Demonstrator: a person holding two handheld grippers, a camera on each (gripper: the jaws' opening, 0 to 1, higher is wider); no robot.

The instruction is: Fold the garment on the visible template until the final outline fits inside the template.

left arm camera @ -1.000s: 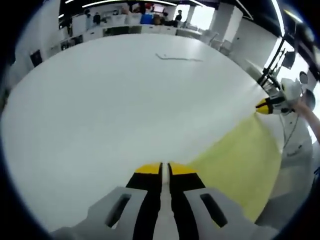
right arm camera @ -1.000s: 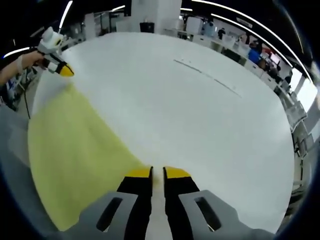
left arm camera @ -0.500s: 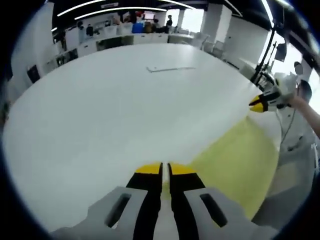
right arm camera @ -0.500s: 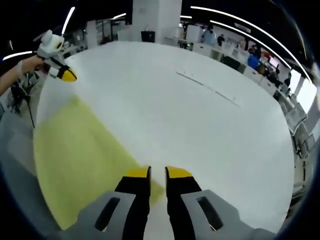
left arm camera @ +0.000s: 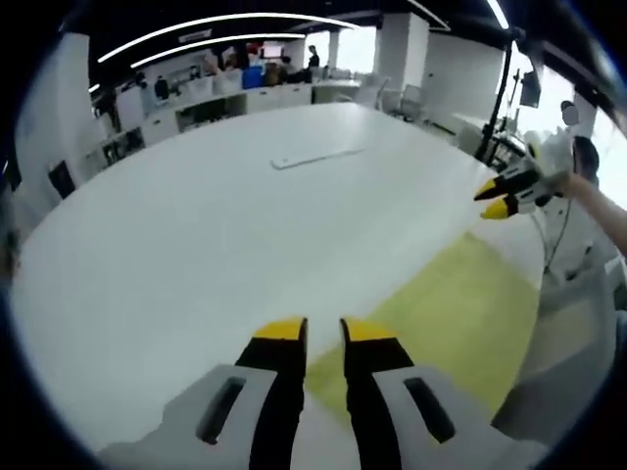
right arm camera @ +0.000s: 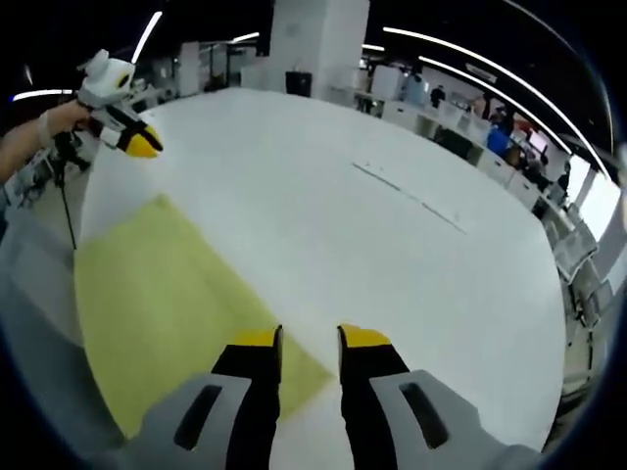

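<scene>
Here the left gripper has its two yellow-tipped fingers apart, with a clear gap between them and nothing held. Just past the tips, to the right in the left gripper view, lies the garment, a pale yellow cloth spread flat on the white table. It looks smooth, a plain four-sided sheet with straight edges, one corner reaching in under the right fingertip and the far corner running toward the table's edge. No sleeves, collar or seams can be made out.

The right gripper also has its fingers apart and empty. In the right gripper view the same yellow cloth sits to the left of the tips, its nearest corner just beside the left fingertip, its surface flat with only faint shading.

Each gripper appears in the other's view: the right one held by a hand above the far corner of the cloth with tips parted, the left one likewise hanging over the opposite corner.

Farther out on the table is a thin line marked on the white surface, well apart from the cloth. Beyond the table stand desks and people in an office.
</scene>
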